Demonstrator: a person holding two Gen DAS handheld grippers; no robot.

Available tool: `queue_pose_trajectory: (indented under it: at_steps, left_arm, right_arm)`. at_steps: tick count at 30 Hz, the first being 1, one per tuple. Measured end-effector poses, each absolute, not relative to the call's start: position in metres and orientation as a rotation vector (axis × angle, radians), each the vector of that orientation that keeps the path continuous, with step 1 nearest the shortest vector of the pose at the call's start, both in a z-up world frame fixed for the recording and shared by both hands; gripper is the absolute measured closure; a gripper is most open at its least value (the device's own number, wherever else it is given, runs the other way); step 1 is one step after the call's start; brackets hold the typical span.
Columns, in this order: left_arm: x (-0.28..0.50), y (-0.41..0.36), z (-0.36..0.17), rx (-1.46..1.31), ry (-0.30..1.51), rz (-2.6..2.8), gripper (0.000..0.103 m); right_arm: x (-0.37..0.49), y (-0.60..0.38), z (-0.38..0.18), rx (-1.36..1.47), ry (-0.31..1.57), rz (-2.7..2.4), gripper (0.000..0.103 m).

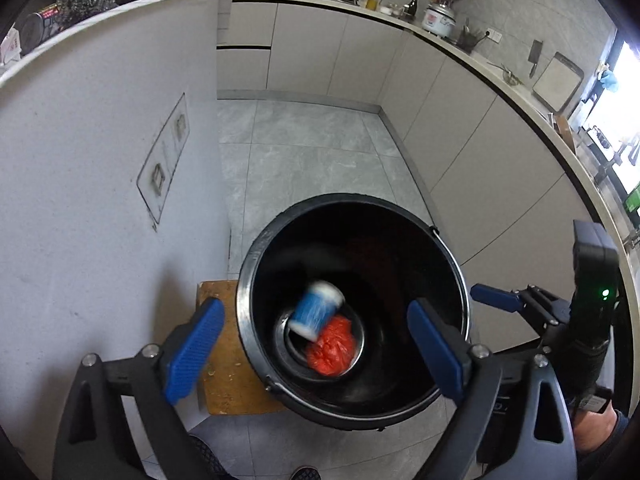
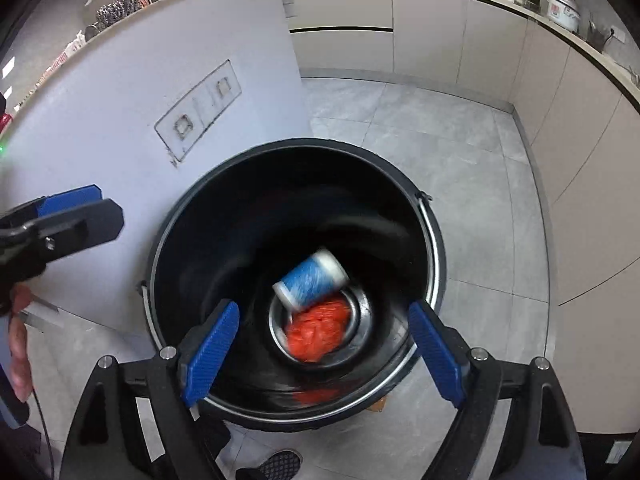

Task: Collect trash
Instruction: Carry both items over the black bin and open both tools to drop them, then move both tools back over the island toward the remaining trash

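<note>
No brand name or label text can be read: the can at the upper left of the left wrist view shows only blurred red print, and the rice cooker point(image 1: 439, 19) at the upper right carries a red mark too small to make out.

In the left wrist view, the left gripper point(image 1: 316, 360) stands wide, its 2 blue pads apart with nothing pressed between them. A wooden board point(image 1: 224, 360) lies on the floor at lower left, partly under the black bucket point(image 1: 400, 248). The bucket fills the lower centre. Inside it a blue and white can point(image 1: 316, 310), blurred, sits tilted above a crumpled red plastic bag point(image 1: 334, 350) at the bottom. Both lie between the pads in the picture, but deep below them and untouched.

In the right wrist view, the right gripper point(image 2: 326, 354) is also wide and holds nothing. The same bucket sits centre frame, can upper left of the bag, both between the pads and well below them.
</note>
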State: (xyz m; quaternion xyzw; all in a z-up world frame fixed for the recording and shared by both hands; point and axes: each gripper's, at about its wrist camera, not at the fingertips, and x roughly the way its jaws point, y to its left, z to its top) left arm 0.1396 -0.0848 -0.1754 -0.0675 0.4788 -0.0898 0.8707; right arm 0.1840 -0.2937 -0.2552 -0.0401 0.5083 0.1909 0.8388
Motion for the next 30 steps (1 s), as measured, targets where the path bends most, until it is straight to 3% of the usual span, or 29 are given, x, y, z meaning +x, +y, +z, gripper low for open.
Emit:
queue_pose_trajectory:
  at_steps: [17,30]
  left_arm:
    - [0.134,-0.081,-0.11,-0.099,0.901,-0.172,0.009]
    - [0.117,-0.035,-0.057,-0.114,0.794,-0.099,0.009]
  right_arm:
    - [0.163,-0.306,-0.177,0.01,1.048,0.256,0.015]
    - [0.158,-0.269,-0.101,0.036,0.941,0.289,0.015]
